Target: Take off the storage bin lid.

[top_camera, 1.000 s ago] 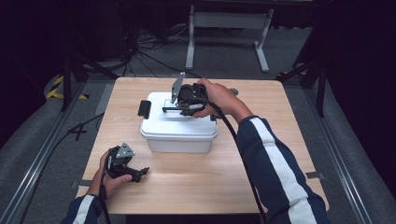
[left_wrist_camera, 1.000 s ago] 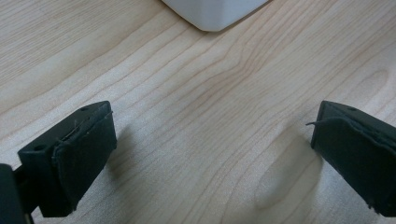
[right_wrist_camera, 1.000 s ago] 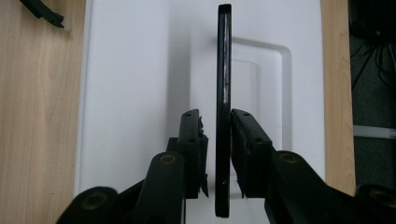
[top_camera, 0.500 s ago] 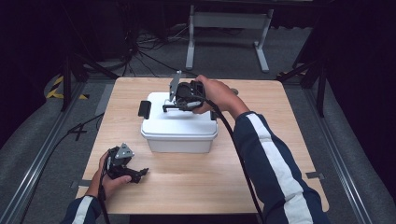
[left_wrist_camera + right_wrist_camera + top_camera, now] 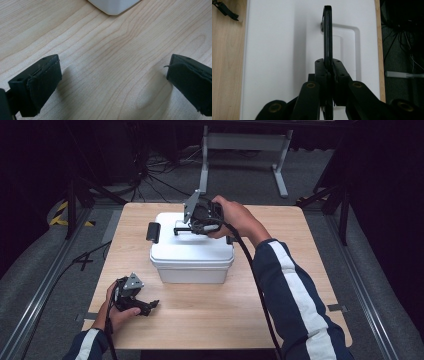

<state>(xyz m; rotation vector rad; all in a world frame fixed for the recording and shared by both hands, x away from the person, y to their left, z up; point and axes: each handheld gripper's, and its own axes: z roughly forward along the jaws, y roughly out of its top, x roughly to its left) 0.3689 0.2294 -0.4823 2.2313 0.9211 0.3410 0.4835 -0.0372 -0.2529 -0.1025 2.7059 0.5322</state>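
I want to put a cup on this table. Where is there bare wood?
The near strip between the white plastic box and the wooden table edge is bare, as is the right side beyond the striped sleeve. The box top is crowded by the right gripper clamping its black handle.

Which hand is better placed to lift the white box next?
Right: the right gripper is shut on the box's black handle, raised upright. The left gripper rests open on the table, apart from the box.
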